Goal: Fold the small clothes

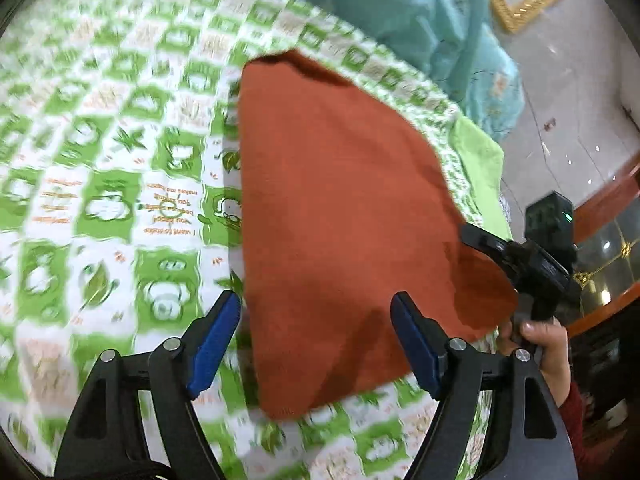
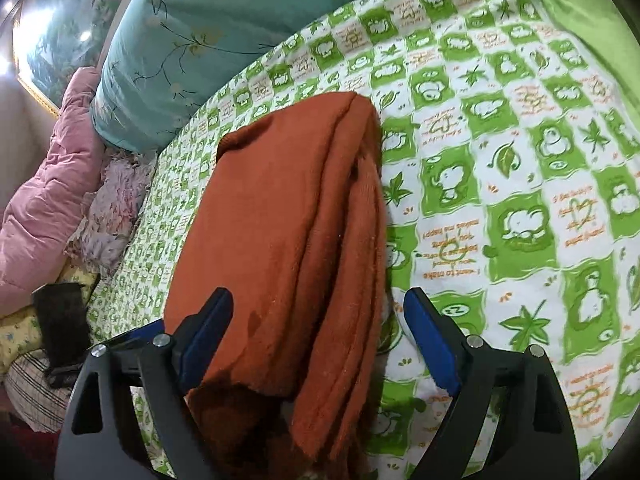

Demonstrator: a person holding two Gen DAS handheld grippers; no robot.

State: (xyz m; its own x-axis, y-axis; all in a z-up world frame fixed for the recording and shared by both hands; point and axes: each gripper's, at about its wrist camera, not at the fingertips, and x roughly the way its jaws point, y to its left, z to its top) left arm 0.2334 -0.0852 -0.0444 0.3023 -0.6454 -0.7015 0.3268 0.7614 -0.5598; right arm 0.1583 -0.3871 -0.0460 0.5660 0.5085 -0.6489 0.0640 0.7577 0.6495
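Observation:
A rust-orange knit garment [image 1: 340, 216] lies folded on the green-and-white patterned bedsheet [image 1: 100, 152]. My left gripper [image 1: 316, 312] is open, its blue pads either side of the garment's near edge, just above it. The right gripper shows in the left wrist view at the garment's right corner [image 1: 520, 256], held by a hand. In the right wrist view the garment [image 2: 288, 216] lies in several stacked layers. My right gripper [image 2: 320, 308] is open, its jaws straddling the near end of the folded garment without gripping it.
A teal floral pillow [image 2: 192, 40] lies at the head of the bed. A pink quilted jacket [image 2: 44, 184] and other clothes pile at the left. A lime-green blanket [image 1: 480, 152] hangs at the bed edge, with tiled floor [image 1: 560, 100] beyond.

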